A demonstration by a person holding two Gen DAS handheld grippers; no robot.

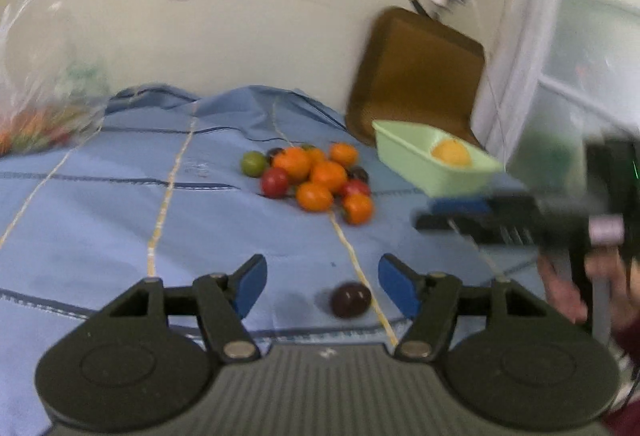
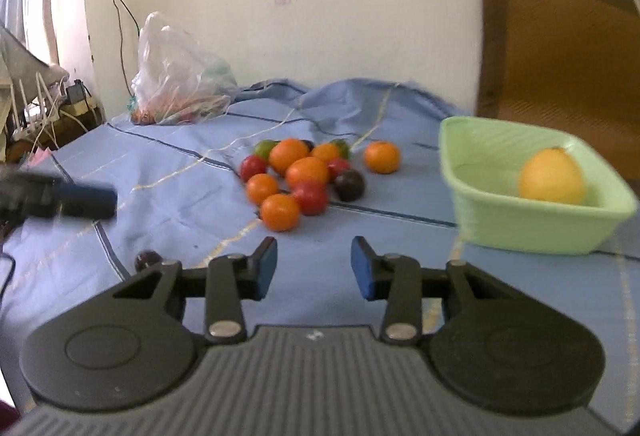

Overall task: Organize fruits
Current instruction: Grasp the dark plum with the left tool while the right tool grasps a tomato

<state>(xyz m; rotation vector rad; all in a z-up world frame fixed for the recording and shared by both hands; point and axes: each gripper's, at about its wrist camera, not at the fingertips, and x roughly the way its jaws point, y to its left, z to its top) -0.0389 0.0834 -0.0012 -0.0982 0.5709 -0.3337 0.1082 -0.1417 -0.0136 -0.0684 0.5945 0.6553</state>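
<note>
Both the left gripper (image 1: 322, 286) and right gripper (image 2: 314, 268) hang wide open, holding nothing. A dark fruit (image 1: 351, 299), perhaps a plum, lies between the left fingers. One orange (image 2: 551, 176) sits in the green basin (image 2: 480, 152).

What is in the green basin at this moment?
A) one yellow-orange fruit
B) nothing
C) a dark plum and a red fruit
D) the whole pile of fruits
A: the right wrist view shows a single yellow-orange fruit inside the green basin, while the pile of fruits lies on the blue cloth outside it.
</note>
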